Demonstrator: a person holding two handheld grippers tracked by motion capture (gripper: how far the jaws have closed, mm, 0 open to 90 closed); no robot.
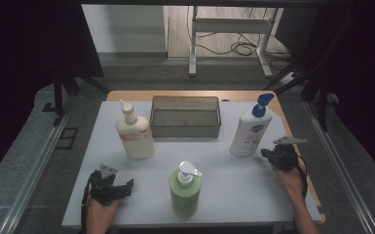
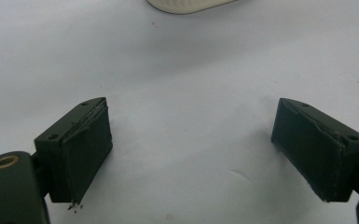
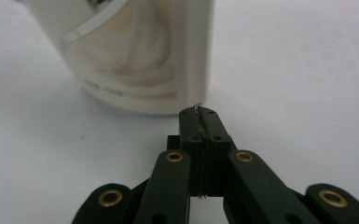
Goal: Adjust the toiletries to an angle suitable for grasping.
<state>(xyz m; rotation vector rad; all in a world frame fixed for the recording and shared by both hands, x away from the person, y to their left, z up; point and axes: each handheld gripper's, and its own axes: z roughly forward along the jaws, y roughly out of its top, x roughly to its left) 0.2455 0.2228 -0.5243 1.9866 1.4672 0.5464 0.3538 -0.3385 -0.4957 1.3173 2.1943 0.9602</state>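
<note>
1. The right gripper [image 3: 199, 111] is seen with its jaws pressed together on nothing, the tips just short of the lower right corner of the blue-capped bottle [image 3: 135, 56] — whether they touch it cannot be told.
2. In the high view that bottle [image 1: 250, 127] stands at the right of the white table [image 1: 272, 195], with the right gripper [image 1: 268, 155] low beside its base on the near-right side.
3. The left gripper [image 2: 191, 144] is held with jaws spread wide over bare table, nothing between them; the base of the white pump bottle [image 2: 186, 4] is seen beyond, well apart.
4. A green bottle [image 1: 185, 187] stands near the centre front, a mesh basket [image 1: 185, 117] at the far middle.
5. The step is judged to be an approach to the blue-capped bottle — a nudge with closed tips, or reopening for a grasp, is called for next.
</note>
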